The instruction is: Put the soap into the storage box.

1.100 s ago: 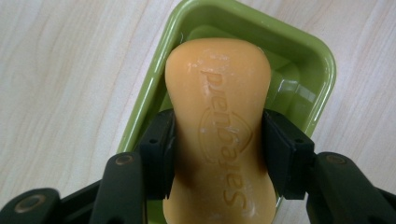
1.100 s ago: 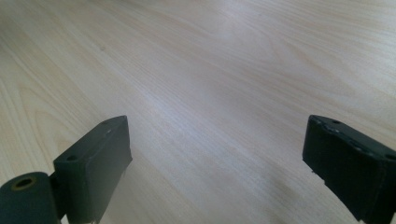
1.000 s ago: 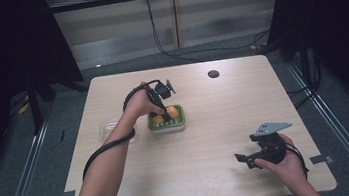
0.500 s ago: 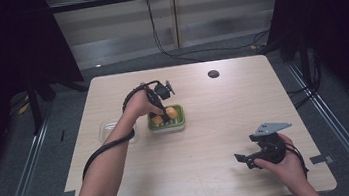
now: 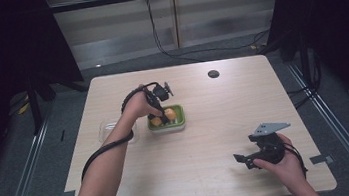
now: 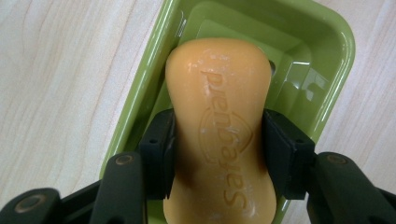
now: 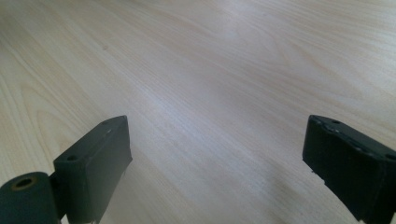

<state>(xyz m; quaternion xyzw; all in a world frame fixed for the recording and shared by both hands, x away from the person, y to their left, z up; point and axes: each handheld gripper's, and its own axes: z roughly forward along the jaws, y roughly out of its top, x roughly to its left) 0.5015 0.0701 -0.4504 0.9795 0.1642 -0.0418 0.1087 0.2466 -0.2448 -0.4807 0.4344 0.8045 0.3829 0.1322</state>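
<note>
An orange bar of soap (image 6: 219, 126) with embossed lettering is clamped between the black jaws of my left gripper (image 6: 217, 154), which is shut on it. The bar hangs inside a green soap dish (image 6: 334, 60); whether it touches the dish floor I cannot tell. In the high view the left gripper (image 5: 160, 114) points down into the green dish (image 5: 179, 123) at the table's middle left, with the soap (image 5: 168, 114) orange between its jaws. My right gripper (image 5: 244, 161) rests open near the front right edge, its jaws (image 7: 217, 163) wide apart over bare wood.
A clear plastic lid or tray (image 5: 108, 131) lies on the table just left of the green dish, partly under the left forearm. A small dark round disc (image 5: 213, 74) sits near the table's far edge. The wooden table (image 5: 226, 122) has open room between the two grippers.
The left gripper has shifted slightly lower into the green dish with the soap still held. The right gripper has stayed in place.
</note>
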